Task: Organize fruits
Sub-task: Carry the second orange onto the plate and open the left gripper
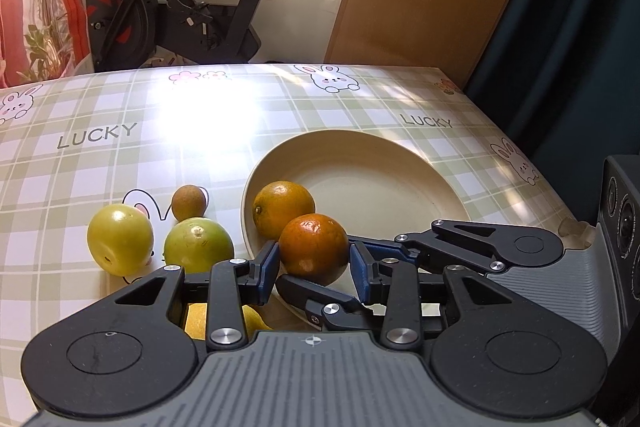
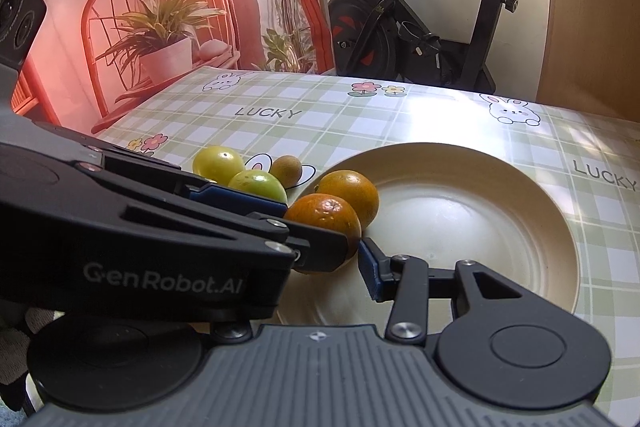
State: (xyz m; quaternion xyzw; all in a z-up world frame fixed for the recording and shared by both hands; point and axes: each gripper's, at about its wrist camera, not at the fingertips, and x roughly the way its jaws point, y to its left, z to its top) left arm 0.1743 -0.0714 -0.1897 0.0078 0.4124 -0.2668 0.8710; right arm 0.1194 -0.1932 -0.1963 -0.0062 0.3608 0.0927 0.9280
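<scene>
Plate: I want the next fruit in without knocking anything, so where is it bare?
The plate's middle and right side are bare. Its left edge is crowded: two oranges sit there, the nearer orange between the left gripper's pads.

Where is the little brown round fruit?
In the left wrist view the little brown fruit sits on the tablecloth, left of the plate, just behind the green fruit and the yellow-green fruit.
</scene>
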